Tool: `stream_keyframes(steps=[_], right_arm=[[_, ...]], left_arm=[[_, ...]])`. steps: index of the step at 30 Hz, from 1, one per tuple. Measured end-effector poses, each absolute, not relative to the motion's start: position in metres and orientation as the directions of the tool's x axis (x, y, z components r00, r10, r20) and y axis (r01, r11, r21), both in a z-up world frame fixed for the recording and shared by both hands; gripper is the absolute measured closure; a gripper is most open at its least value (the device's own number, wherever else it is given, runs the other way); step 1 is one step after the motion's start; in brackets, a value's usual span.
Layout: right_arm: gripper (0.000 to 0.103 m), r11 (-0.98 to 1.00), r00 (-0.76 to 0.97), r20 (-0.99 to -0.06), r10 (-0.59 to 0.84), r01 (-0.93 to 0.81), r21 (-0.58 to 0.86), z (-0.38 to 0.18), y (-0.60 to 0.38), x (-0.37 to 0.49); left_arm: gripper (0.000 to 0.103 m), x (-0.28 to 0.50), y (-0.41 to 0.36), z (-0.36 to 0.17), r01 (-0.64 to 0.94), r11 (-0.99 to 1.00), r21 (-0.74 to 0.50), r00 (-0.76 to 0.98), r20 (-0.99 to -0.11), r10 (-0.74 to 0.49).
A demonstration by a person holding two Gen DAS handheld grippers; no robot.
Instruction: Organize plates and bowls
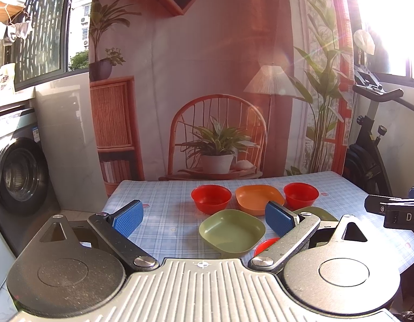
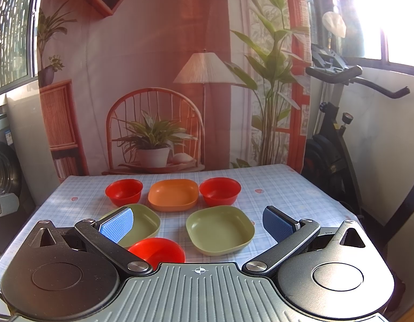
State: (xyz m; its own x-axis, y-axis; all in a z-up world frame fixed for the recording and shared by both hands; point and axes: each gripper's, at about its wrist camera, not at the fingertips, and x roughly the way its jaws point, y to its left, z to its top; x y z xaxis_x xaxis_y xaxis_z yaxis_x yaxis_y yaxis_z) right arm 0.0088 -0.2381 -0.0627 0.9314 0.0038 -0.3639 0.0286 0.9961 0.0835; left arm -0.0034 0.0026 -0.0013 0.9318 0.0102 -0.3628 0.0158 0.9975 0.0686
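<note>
On the checked tablecloth (image 2: 282,187) stand three red bowls, an orange plate and two green plates. At the back are a red bowl (image 2: 123,191), the orange plate (image 2: 173,193) and a second red bowl (image 2: 220,190). In front are a left green plate (image 2: 142,224), a right green plate (image 2: 220,229) and a near red bowl (image 2: 157,251). My right gripper (image 2: 197,224) is open and empty, above the near plates. My left gripper (image 1: 204,218) is open and empty, over the left green plate (image 1: 232,232). The right gripper's body (image 1: 395,209) shows at the left view's right edge.
A washing machine (image 1: 16,174) stands left of the table. An exercise bike (image 2: 338,139) stands to the right. A printed backdrop (image 2: 158,80) hangs behind the table's far edge. Bare cloth lies to the left (image 1: 153,196) and right (image 2: 301,196) of the dishes.
</note>
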Motion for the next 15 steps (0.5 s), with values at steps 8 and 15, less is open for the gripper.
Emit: stream_keyframes(steps=[8,15], right_arm=[[0.0,0.995,0.949,-0.311,0.051,-0.021,0.101,-0.052,-0.246,0.019],[0.002,0.985,0.963,-0.227,0.145,-0.119,0.121,-0.024,-0.264,0.062]], left_arm=[[0.005,0.011,0.004,0.002,0.041,0.997,0.065,0.916,-0.402,-0.012],[0.005,0.053,-0.004,0.014,0.094,0.988,0.118,0.913,-0.406,-0.039]])
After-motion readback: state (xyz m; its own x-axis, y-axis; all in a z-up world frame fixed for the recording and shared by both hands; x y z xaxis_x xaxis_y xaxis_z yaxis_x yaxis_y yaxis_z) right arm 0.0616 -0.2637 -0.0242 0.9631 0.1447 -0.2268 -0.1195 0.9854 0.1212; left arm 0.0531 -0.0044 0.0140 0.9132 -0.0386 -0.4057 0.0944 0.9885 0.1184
